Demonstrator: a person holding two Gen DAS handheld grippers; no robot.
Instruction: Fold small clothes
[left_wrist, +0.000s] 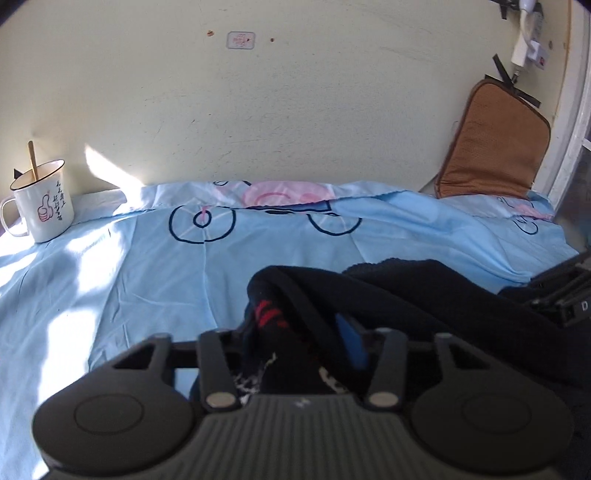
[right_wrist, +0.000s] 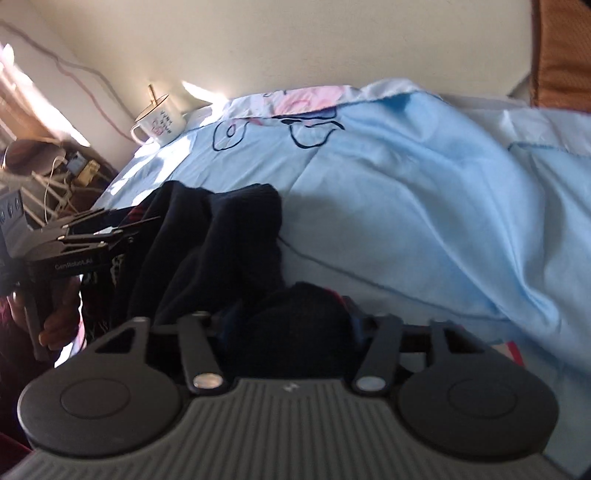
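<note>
Standing at the left edge of the left wrist view, a white enamel mug (a stick leans inside) rests on the light blue sheet, open cloth beside it. At bottom centre the left gripper is clenched on the black garment. A brown cushion leans at upper right. Low in its view, the right gripper grips the same dark fabric

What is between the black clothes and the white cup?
Only bare blue bedsheet lies between the black clothes and the white cup, seen in the left wrist view.
</note>
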